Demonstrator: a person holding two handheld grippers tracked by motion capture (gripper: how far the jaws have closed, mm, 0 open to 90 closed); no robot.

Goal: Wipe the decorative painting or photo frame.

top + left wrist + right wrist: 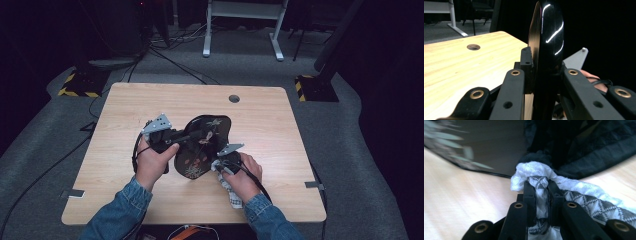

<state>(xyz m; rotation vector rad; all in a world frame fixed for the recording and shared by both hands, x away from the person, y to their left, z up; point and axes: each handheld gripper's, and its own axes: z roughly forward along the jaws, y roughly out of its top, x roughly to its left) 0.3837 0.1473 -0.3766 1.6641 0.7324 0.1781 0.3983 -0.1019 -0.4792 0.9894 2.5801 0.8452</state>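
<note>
Black tray tilted on edge in left claw; cloth in right claw.

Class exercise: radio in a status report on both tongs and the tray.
Left tongs shut on black lacquer tray, held tilted above the table. Right tongs shut on patterned cloth at tray's edge. Nothing in the way.

No legible text or labels anywhere.

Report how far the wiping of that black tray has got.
Done: the left hand-held gripper is clamped on the black tray, tilting it up off the table; the right hand-held gripper pinches the white patterned cloth. In hand: cloth at the tray's lower edge. Left: how much is already wiped I cannot tell.
</note>
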